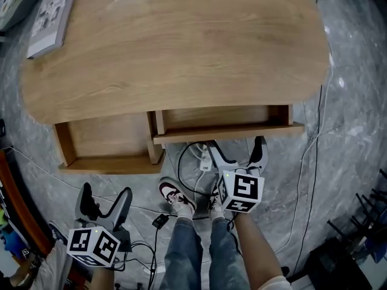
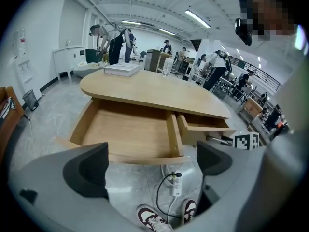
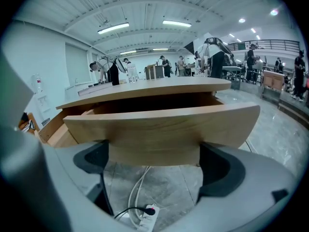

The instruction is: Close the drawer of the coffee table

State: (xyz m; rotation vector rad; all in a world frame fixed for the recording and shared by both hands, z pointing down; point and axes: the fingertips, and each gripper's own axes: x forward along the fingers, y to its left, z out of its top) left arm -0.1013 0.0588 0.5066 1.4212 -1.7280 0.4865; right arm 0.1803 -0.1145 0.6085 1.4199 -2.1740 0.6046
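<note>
Beneath the oval wooden top of the coffee table [image 1: 181, 53], two drawers stand open side by side. On the person's left, the left drawer [image 1: 109, 136] is pulled far out, its wooden bottom in plain view. The right drawer [image 1: 221, 118] is out only partway. The right gripper [image 1: 236, 145] is held low just in front of that drawer. Its jaws are spread wide, with the lower middle of the drawer front between them; whether they touch the wood is unclear. The left gripper [image 1: 106, 192] hangs over the grey marbled floor [image 1: 338, 138], near the left drawer's front, jaws also wide apart and holding nothing. A white power strip [image 1: 205, 160] lies by the person's shoes [image 1: 177, 198]. A book [image 1: 54, 14] rests on the tabletop's far left corner.
</note>
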